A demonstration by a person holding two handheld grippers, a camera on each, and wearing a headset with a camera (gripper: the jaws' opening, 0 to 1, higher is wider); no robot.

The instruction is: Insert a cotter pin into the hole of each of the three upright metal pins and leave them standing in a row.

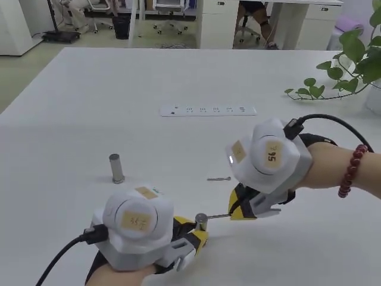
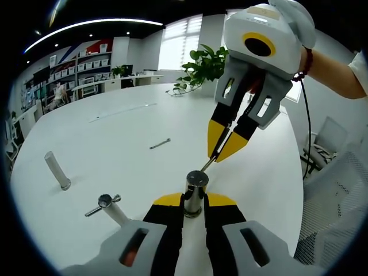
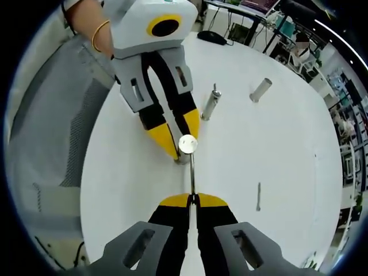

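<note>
Steel pin [image 2: 196, 181] clenched by left hand-held gripper [image 2: 194, 202] — right hand-held gripper [image 3: 193, 199] pinches cotter pin [image 3: 192, 175].

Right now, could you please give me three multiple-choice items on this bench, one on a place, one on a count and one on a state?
1. Where is the loose cotter pin? A. flat on the table, short of the power strip; B. in a tray; C. in a plant pot.
2. How many metal pins already carry a cotter pin? A. none; B. one; C. three.
3. What state is the right gripper in? A. open; B. shut on a cotter pin; C. shut on a metal pin.
Key: 1 A, it lies flat on bare tabletop. 2 B, just the metal pin beside the left gripper has one across its top. 3 B, its jaws pinch the thin pin, aimed at the held pin.
</note>
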